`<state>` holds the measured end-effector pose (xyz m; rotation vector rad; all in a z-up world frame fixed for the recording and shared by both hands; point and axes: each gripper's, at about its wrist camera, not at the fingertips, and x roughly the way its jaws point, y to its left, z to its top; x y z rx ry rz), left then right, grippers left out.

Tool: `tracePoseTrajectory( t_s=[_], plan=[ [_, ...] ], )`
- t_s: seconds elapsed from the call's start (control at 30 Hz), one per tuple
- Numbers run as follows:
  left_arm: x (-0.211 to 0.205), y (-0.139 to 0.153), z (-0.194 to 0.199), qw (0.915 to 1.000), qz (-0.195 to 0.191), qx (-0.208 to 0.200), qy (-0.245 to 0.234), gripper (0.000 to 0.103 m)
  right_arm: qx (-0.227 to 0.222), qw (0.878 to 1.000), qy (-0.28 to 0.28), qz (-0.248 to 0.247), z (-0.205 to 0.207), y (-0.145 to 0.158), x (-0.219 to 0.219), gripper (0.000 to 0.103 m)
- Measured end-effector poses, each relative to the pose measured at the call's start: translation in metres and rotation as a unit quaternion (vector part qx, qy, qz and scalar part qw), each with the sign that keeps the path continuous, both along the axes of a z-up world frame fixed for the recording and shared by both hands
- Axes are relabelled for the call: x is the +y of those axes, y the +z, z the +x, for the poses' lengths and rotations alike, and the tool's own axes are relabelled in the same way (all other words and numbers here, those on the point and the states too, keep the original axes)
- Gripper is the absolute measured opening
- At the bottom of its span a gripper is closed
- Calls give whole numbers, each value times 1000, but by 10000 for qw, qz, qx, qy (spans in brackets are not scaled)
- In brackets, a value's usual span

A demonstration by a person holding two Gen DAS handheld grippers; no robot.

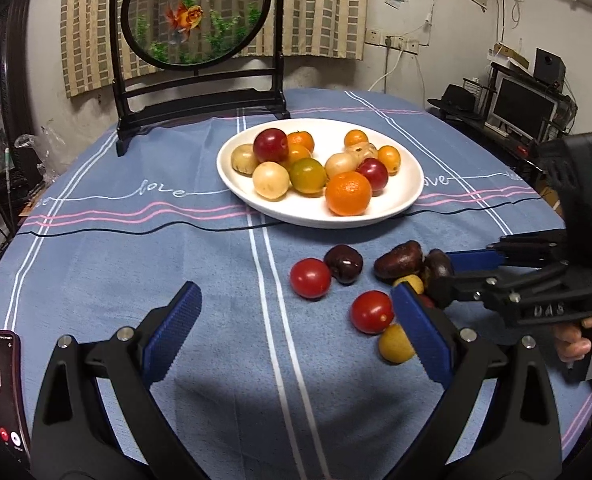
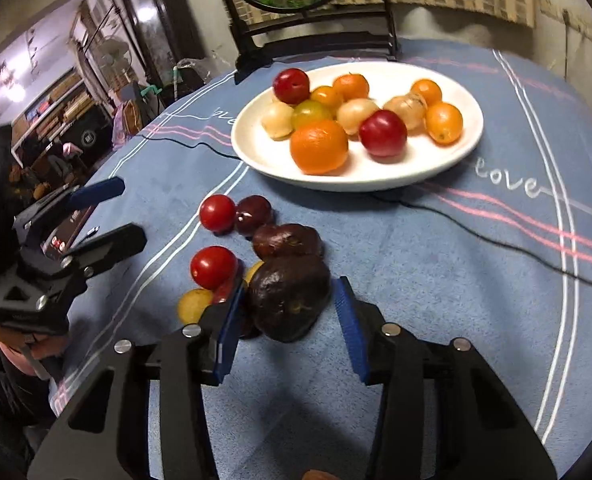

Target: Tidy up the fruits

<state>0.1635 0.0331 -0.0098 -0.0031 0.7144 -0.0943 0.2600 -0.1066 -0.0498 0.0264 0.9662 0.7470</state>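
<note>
The left gripper (image 1: pixel 296 336) hangs low over the blue tablecloth (image 1: pixel 136 264), its jaws spread wide with nothing between them, only bare cloth and white stripes. Just by its right finger sit a red tomato (image 1: pixel 371 312) and a small yellow fruit (image 1: pixel 394 345). A little further in, another red tomato (image 1: pixel 310 278) touches a dark plum (image 1: pixel 343 264). Behind them, the white plate (image 1: pixel 410 196) is heaped with fruit, a big orange (image 1: pixel 348 193) at its near edge. Over to the right now: the right gripper (image 2: pixel 290 318) straddles a large dark fruit (image 2: pixel 290 302), the left pad (image 2: pixel 228 328) close against it, the right pad (image 2: pixel 350 332) standing just clear. Whether that left pad truly presses is hard to call from here. A second dark fruit (image 2: pixel 287 241) lies just beyond, touching the first. A hand (image 1: pixel 576 340) grips the handle at the far right.
</note>
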Motion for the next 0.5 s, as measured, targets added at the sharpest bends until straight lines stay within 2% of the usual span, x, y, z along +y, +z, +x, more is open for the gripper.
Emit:
tracePoseTrajectory(
  t_s=[0.07, 0.17, 0.33, 0.5],
  plan=[
    [-2, -1, 0, 10000, -12, 35, -56, 98, 170, 9997, -49, 155, 4, -2, -3, 44],
    [-5, -2, -2, 9998, -29, 56, -187, 98, 89, 9999, -55, 119, 5, -4, 1, 44],
    [-11, -4, -7, 9993, 19, 51, -377, 98, 301, 9992, -116, 216, 5, -6, -7, 43],
    [-27, -9, -10, 9970, 196, 164, -724, 97, -76, 9985, -454, 298, 1, 12, -24, 42]
  ],
)
